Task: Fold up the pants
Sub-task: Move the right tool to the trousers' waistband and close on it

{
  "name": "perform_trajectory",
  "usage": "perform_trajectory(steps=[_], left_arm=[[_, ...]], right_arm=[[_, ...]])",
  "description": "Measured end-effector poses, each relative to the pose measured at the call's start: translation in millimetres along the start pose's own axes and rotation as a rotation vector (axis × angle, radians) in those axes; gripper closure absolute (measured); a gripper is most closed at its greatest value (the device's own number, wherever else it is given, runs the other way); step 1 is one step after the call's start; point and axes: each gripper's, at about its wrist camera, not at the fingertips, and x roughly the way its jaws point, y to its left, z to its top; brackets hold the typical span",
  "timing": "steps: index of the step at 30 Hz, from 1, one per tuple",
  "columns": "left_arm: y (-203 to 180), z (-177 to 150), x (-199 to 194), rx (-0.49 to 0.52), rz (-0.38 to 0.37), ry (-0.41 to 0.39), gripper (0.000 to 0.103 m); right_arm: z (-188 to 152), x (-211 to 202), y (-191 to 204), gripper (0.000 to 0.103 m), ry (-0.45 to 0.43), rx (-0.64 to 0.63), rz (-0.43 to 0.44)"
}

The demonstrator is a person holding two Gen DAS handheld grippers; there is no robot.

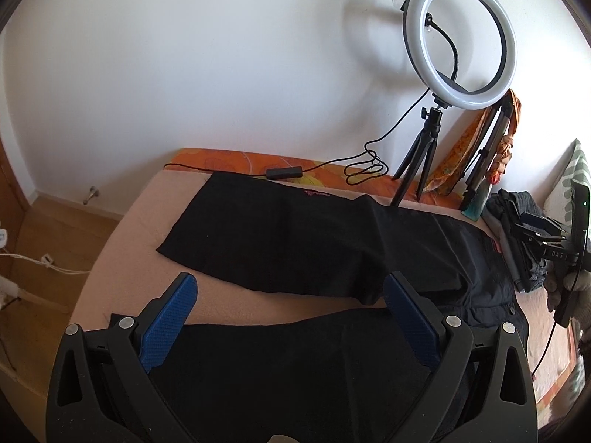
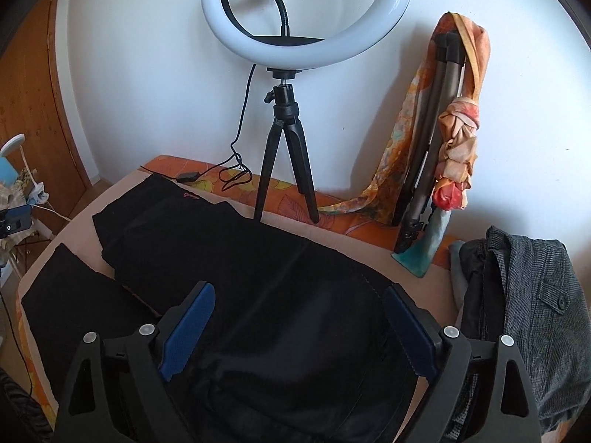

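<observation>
On bed, left wrist view:
left gripper point(image 1: 290, 288): fingers spread wide, nothing between them, hovering over the pants
pads point(image 1: 168, 326): blue, one each side, both clear of the cloth as far as can be told
pants point(image 1: 295, 243): black, spread flat on the bed point(image 1: 122, 254); two legs run toward the left edge, a strip of pink sheet between them; waist end toward the right
near leg: fills the gap under the fingers
far leg: small pink logo near its far edge
ring light point(image 1: 461, 40): lit, on a black tripod at the far side, by the wall
cable point(image 1: 365, 166): black, coiled on the orange bedding behind the pants
clothes pile point(image 1: 517, 229): dark, at right, just beside the waist end
right gripper point(image 1: 565, 254): at the right rim, only partly seen

Over waist end, right wrist view:
right gripper point(image 2: 299, 313): fingers wide apart, holding nothing
pants point(image 2: 258, 288): waist section lies below and between the fingers, legs stretch away to the left
ring light point(image 2: 306, 14): straight ahead, tripod feet just past the pants
scarf point(image 2: 458, 136): orange, knotted on a folded stand leaning on the wall, right of the light
clothes pile point(image 2: 524, 317): grey checked garment on top, right of the gripper
left gripper point(image 2: 14, 221): blue bit at the left edge, state unclear in this view
</observation>
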Motion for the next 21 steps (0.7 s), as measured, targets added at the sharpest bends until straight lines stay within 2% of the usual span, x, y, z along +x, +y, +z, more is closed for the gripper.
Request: perform_trajectory(steps=[3, 7, 9, 12, 14, 21], left_arm=[[5.7, 12.5, 20.5, 0.005, 0.015, 0.03, 0.01], [6.7, 26.1, 47.7, 0.007, 0.01, 0.058, 0.011], [2.7, 30.9, 64.1, 0.026, 0.017, 0.074, 0.012], [-1.4, 33.6, 87.6, 0.027, 0.006, 0.1, 0.014], [-2.6, 33.6, 102.6, 0.017, -0.005, 0.118, 0.014], [-2.0, 23.7, 147.3, 0.008, 0.018, 0.175, 0.015]], right_arm=[[14.7, 29.3, -9.4, 0.01, 0.016, 0.011, 0.049], [29.9, 72.5, -9.8, 0.011, 0.063, -0.04, 0.043], [35.0, 92.6, -13.2, 0.014, 0.079, -0.028, 0.066], [37.8, 121.3, -17.0, 0.021, 0.122, -0.017, 0.115], [37.3, 137.7, -15.2, 0.024, 0.149, -0.053, 0.129], [34.3, 178.9, -13.6, 0.024, 0.217, -0.122, 0.162]])
